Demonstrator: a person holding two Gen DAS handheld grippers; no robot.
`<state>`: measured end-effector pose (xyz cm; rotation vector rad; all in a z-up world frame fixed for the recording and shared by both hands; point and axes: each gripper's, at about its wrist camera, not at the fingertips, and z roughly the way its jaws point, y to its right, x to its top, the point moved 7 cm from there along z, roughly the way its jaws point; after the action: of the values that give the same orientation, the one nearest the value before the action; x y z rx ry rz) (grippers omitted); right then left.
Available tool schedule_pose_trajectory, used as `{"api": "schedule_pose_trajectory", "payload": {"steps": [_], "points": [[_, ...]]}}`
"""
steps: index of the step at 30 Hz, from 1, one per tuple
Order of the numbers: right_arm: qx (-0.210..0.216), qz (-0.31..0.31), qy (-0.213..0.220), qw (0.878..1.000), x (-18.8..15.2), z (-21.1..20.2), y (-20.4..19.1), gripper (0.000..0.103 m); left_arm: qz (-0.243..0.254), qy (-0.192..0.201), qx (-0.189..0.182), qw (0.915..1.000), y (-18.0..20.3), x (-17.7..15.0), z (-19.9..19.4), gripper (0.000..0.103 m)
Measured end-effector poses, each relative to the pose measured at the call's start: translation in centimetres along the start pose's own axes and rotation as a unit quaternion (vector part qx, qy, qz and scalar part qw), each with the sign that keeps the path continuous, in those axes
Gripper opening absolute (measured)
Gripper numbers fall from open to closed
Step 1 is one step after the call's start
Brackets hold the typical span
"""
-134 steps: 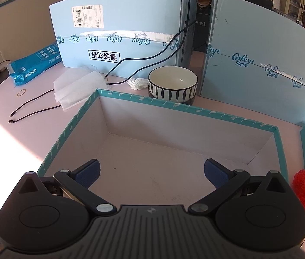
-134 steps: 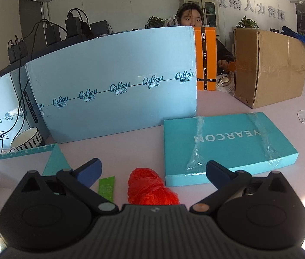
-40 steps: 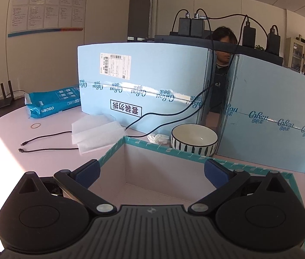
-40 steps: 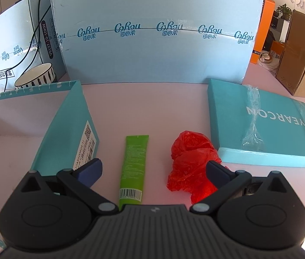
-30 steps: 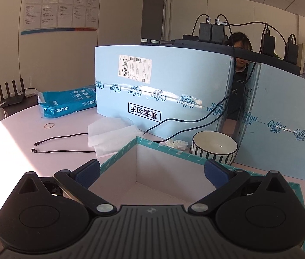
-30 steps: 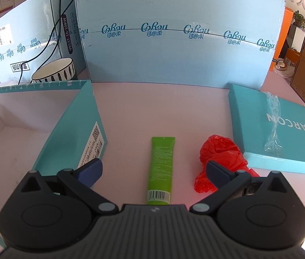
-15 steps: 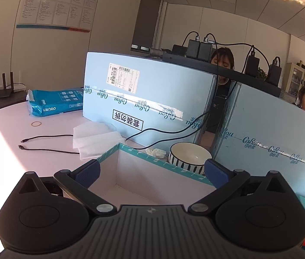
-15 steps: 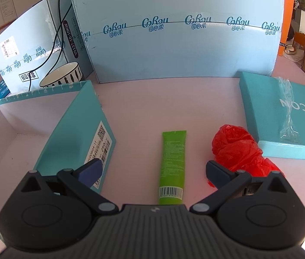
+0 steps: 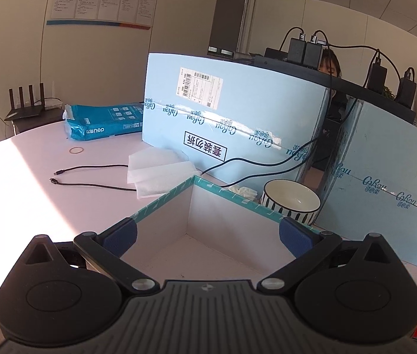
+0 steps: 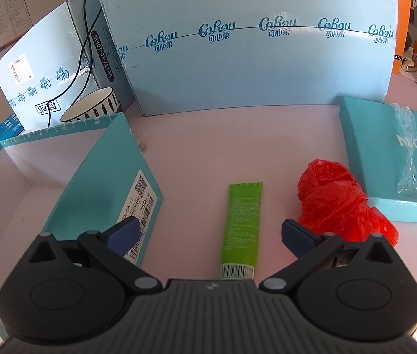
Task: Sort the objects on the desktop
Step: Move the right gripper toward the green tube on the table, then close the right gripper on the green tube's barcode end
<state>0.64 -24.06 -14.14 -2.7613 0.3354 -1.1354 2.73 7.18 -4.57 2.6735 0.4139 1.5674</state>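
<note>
Right wrist view: your right gripper [image 10: 209,234] was wide, over green tube [image 10: 243,224]. Red bag [image 10: 338,203] beside it. Left gripper [image 9: 207,234] wide, empty. Box [image 10: 102,174] held nothing; all sorting left.

Box interior: the open teal box [image 9: 164,199] holds nothing visible; access from above is clear.
Box right wall: its labelled teal side [image 10: 111,177] stands left of the green tube [image 10: 242,227].
Tube right side: the red plastic bag [image 10: 338,200] lies near it, leaving a narrow strip of bare table [image 10: 208,135].
Far edge: blue cartons [image 10: 246,44] wall off the back.
Right edge: the flat teal lid [image 10: 385,147] touches the bag.
Behind box: a striped bowl [image 9: 291,203] sits close to the rim.
</note>
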Motion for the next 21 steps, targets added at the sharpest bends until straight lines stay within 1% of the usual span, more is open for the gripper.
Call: {"api": "schedule_pose_trajectory", "payload": {"steps": [5, 9, 12, 15, 18, 19, 21], "points": [[0.014, 0.011, -0.019, 1.000, -0.3, 1.0, 0.1, 0.103, -0.002, -0.008, 0.013, 0.9999, -0.4, -0.2, 0.4, 0.103], [-0.011, 0.008, -0.031, 0.999, -0.5, 1.6, 0.7, 0.103, 0.001, -0.015, 0.022, 0.9996, -0.5, -0.4, 0.7, 0.103], [-0.021, 0.007, -0.032, 0.999, -0.6, 1.6, 1.0, 0.103, 0.003, -0.025, 0.025, 0.9994, -0.5, -0.5, 0.9, 0.103], [-0.026, 0.002, -0.035, 0.999, -0.7, 1.7, 1.1, 0.103, 0.007, -0.043, 0.029, 0.9986, -0.4, -0.7, 1.4, 0.103], [-0.028, -0.004, -0.039, 0.999, -0.9, 1.8, 1.2, 0.103, 0.007, -0.051, 0.036, 0.9980, -0.4, -0.9, 1.6, 0.103], [-0.031, -0.006, -0.041, 0.999, -1.0, 1.9, 1.2, 0.102, 0.008, -0.054, 0.038, 0.9978, -0.4, -1.0, 1.7, 0.103], [-0.036, -0.012, -0.045, 0.998, -1.1, 2.1, 1.1, 0.097, 0.010, -0.060, 0.041, 0.9974, -0.5, -1.1, 1.8, 0.103]]}}
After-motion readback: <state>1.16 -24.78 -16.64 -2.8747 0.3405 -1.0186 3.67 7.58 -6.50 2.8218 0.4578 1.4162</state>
